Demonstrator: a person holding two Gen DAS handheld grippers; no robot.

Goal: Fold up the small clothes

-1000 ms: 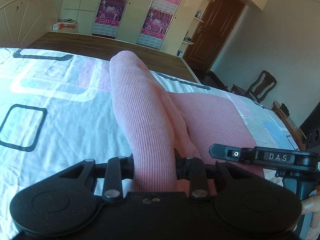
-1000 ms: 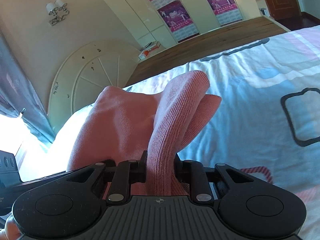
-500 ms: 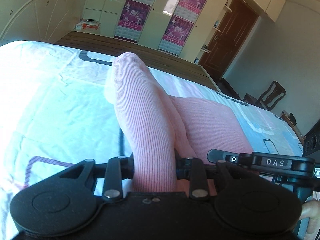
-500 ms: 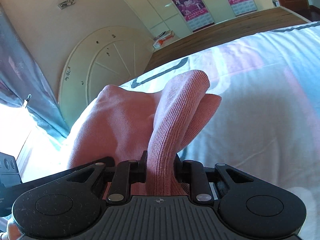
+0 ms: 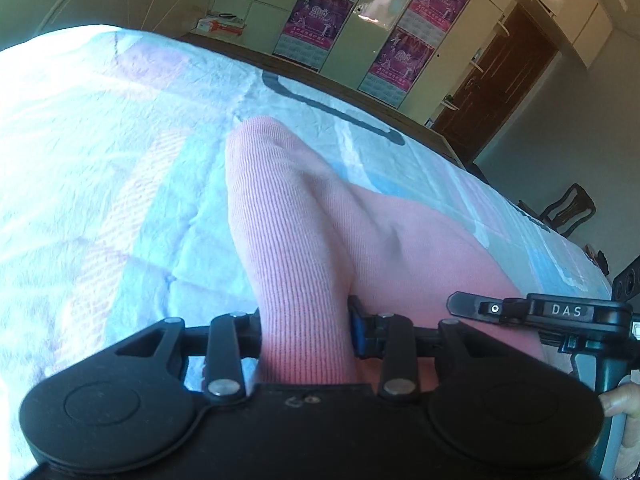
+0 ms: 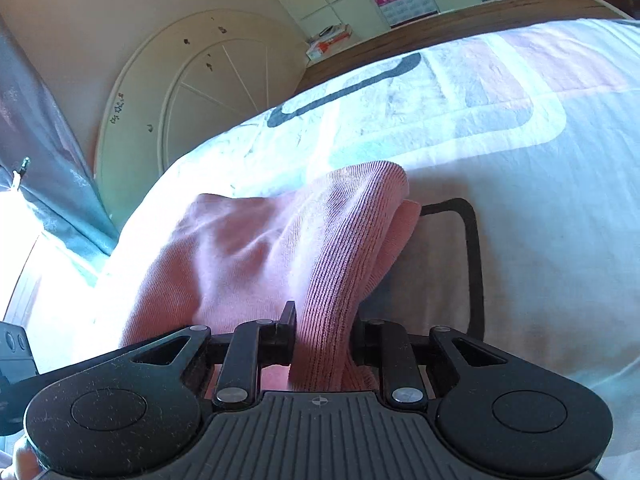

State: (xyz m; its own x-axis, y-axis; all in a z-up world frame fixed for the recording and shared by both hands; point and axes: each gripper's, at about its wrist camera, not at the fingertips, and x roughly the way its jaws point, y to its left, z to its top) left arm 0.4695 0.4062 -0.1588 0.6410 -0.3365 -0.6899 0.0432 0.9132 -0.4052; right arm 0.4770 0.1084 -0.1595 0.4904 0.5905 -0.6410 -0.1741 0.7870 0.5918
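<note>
A pink ribbed garment [image 5: 400, 240] lies partly on the patterned bedsheet [image 5: 100, 168]. One ribbed edge rises from it into my left gripper [image 5: 306, 314]. That gripper's jaws are opening, and the cloth still fills the gap and touches both fingers. In the right wrist view the same garment [image 6: 240, 248] is bunched low over the sheet [image 6: 540, 220]. My right gripper [image 6: 324, 322] is shut on another ribbed edge of it. The right gripper [image 5: 536, 312] also shows at the right of the left wrist view, close beside the left one.
The bed's wooden far edge [image 5: 360, 92] runs in front of cream wardrobes with purple posters [image 5: 312, 20]. A brown door [image 5: 492, 80] and a chair [image 5: 568, 208] stand at the right. An arched headboard [image 6: 192, 92] and a blue curtain [image 6: 52, 184] are on the left.
Both grippers have carried the pink garment across the bed and a little lower, so it now sags onto the sheet. The left jaws stand slightly wider.
</note>
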